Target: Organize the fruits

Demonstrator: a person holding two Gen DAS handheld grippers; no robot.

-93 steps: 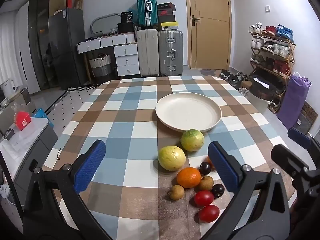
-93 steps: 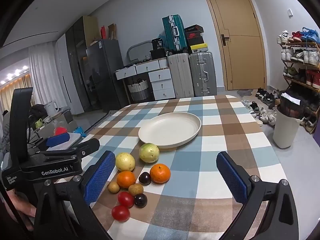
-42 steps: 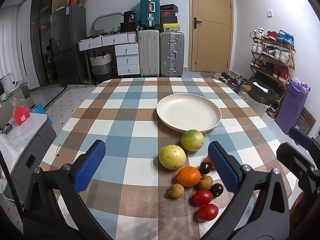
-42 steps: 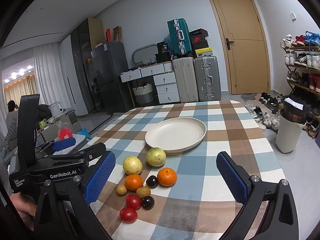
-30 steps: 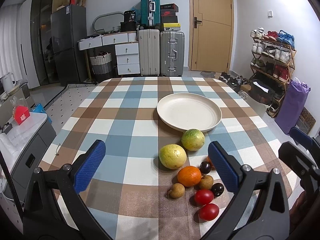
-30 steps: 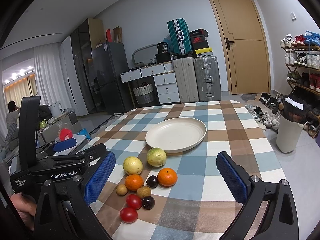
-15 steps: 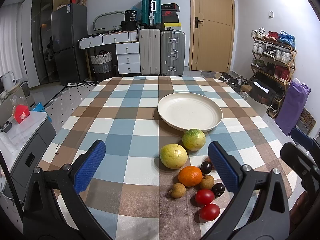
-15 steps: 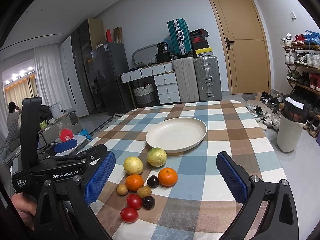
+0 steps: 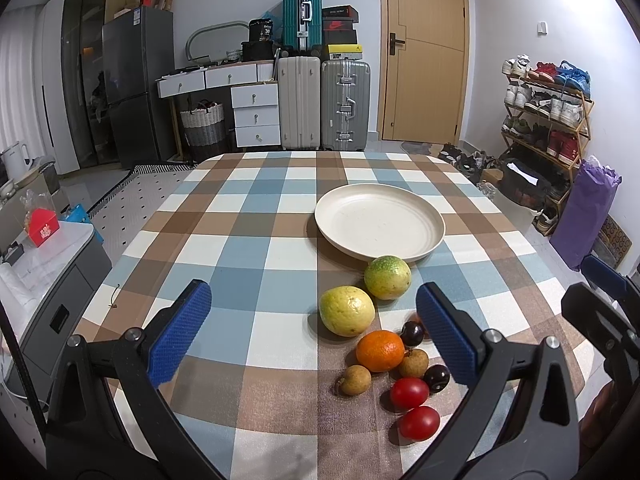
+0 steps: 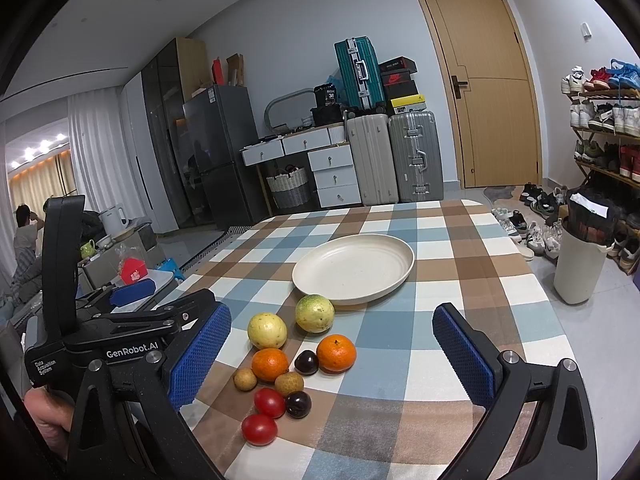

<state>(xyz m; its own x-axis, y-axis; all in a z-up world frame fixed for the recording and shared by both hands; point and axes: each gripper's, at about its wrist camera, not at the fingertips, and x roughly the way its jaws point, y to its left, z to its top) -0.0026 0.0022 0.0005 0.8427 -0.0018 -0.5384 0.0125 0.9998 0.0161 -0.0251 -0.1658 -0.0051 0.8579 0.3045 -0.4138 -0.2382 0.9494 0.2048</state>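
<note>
Counter (image 9: 248, 240) checked in brown, blue and white; plate (image 9: 379, 222) cream; oranges (image 10: 336, 353) orange; tomatoes (image 10: 259, 429) red; gripper pads (image 9: 180, 338) blue, textured; far suitcase (image 9: 302, 10) teal.

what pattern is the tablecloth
The tablecloth is checked in blue, brown and white squares, clearest in the left wrist view.

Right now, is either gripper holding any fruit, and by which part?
Nothing is held: left gripper and right gripper are both open above the table.
</note>
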